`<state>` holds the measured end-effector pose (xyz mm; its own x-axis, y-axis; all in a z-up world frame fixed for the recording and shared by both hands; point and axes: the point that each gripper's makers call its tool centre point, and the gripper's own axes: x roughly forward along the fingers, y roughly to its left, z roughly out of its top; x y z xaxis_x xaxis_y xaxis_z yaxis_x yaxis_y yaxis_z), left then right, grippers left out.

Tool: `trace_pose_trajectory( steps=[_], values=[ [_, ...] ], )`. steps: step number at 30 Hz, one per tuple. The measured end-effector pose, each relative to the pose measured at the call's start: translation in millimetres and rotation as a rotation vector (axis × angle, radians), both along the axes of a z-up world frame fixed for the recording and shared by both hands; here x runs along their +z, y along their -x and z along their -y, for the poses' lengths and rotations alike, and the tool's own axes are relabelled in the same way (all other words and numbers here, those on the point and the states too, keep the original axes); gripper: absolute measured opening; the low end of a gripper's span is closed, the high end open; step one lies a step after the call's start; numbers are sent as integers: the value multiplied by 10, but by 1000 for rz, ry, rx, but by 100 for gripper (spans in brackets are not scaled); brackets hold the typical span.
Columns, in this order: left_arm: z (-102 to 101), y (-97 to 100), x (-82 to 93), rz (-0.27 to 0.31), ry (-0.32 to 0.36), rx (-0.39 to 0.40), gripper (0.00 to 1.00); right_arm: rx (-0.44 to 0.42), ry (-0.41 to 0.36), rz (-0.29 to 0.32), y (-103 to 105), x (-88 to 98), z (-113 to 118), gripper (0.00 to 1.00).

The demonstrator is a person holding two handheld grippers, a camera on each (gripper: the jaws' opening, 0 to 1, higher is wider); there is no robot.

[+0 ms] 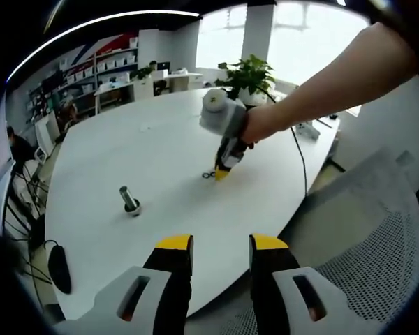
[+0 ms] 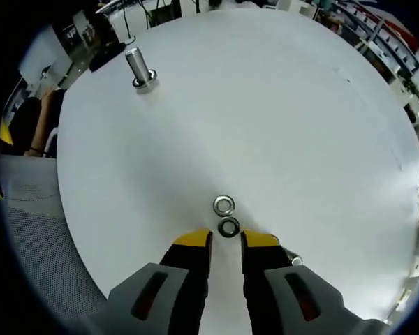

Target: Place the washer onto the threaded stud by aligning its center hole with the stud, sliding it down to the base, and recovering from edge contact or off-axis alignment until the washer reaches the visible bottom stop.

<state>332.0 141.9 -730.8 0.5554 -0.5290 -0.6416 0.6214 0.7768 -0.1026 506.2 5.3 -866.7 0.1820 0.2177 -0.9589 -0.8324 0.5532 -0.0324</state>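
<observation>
Left gripper [image 1: 220, 242] hangs off table [image 1: 160, 146] edge, jaws apart, holding nothing; stud [image 1: 130, 201] upright ahead-left; forearm reaches in from right, tilting right gripper [image 1: 222, 172] tip-down by washers. Right gripper view: jaws narrowly apart, dark washer [image 2: 228, 227] just beyond tips, touching silver washer [image 2: 223, 205]; stud well apart, upper left

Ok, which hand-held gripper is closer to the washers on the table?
Right. The right hand-held gripper has its tips at the darker washer, with the silver washer just beyond. The left hand-held gripper sits back near the table edge.
</observation>
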Motion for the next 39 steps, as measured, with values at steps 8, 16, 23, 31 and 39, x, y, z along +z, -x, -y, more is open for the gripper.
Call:
trace_pose_trajectory(
  steps=[8, 16, 23, 31, 39],
  values=[
    [2, 1, -4, -1, 0, -1, 30, 5, -11, -5, -23, -1, -43, 18],
    [3, 9, -14, -5, -5, -3, 30, 57, 5, -4, -11, 0, -69, 15],
    [4, 14, -19, -2, -13, -7, 30, 26, -8, -29, -21, 0, -57, 14],
    [-3, 6, -15, 1, -12, -2, 30, 46, 5, -14, -4, 8, -66, 13],
    [-15, 1, -20, 1, -17, 2, 30, 41, 8, -13, 34, 1, -30, 13]
  ],
)
